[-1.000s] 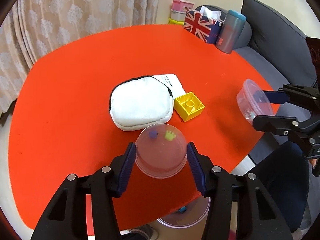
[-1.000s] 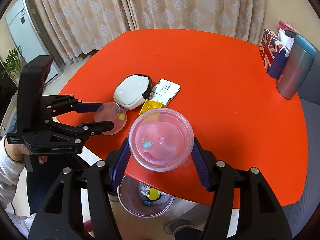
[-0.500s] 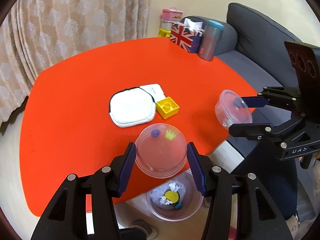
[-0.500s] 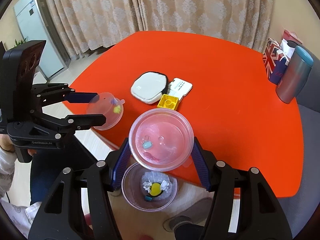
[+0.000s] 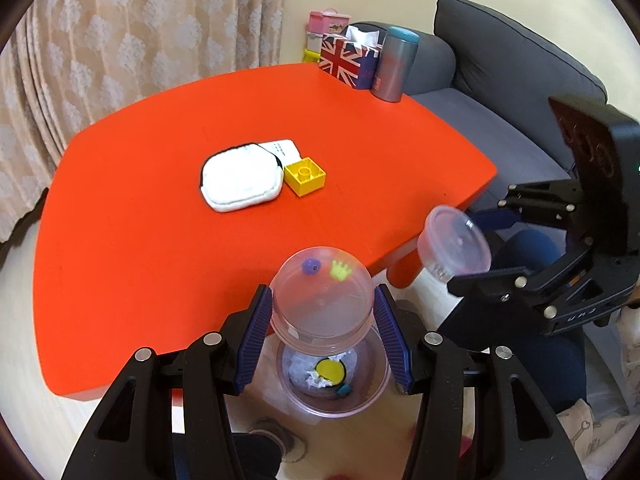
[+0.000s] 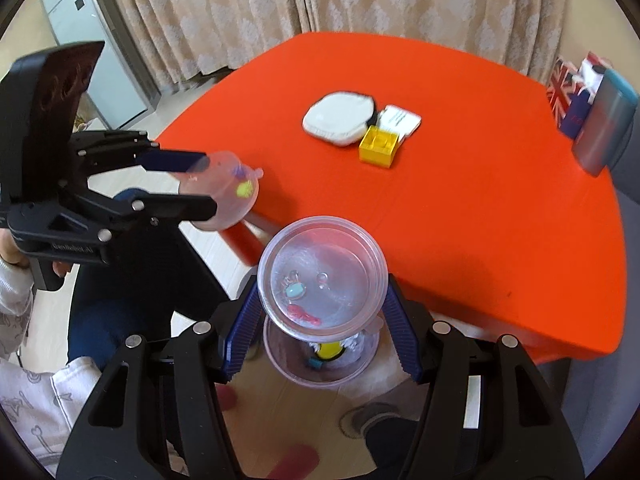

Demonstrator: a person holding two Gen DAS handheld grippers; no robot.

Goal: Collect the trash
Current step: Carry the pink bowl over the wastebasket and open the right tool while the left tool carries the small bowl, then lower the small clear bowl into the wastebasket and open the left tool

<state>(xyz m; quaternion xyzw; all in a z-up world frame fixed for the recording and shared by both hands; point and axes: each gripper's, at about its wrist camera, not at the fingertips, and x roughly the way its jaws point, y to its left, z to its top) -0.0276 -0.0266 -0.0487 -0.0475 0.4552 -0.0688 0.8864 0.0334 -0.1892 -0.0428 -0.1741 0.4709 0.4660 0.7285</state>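
My left gripper (image 5: 322, 300) is shut on a clear plastic cup (image 5: 320, 280) with a purple bit and a yellow bit stuck inside. It hangs off the table's near edge, just above a clear bin (image 5: 360, 396) on the floor that holds crumpled paper and a yellow disc. My right gripper (image 6: 322, 288) is shut on a second clear cup (image 6: 344, 300) holding blue and red scraps, also above the bin (image 6: 288, 364). Each view shows the other gripper from the side: the right gripper (image 5: 460, 248) with its cup, and the left gripper (image 6: 210, 184) with its cup.
On the orange table (image 5: 160, 240) lie a white pouch (image 5: 240, 180), a yellow brick (image 5: 305, 176) and a white card (image 5: 284, 148). A flag tissue box (image 5: 348, 62) and grey tumbler (image 5: 394, 64) stand at the far corner. A grey sofa (image 5: 512, 80), a person's legs and a shoe (image 6: 372, 420) are close by.
Both grippers have drawn back from over the table to beyond its near edge, still gripping their cups. The floor bin has come fully into view beneath them.
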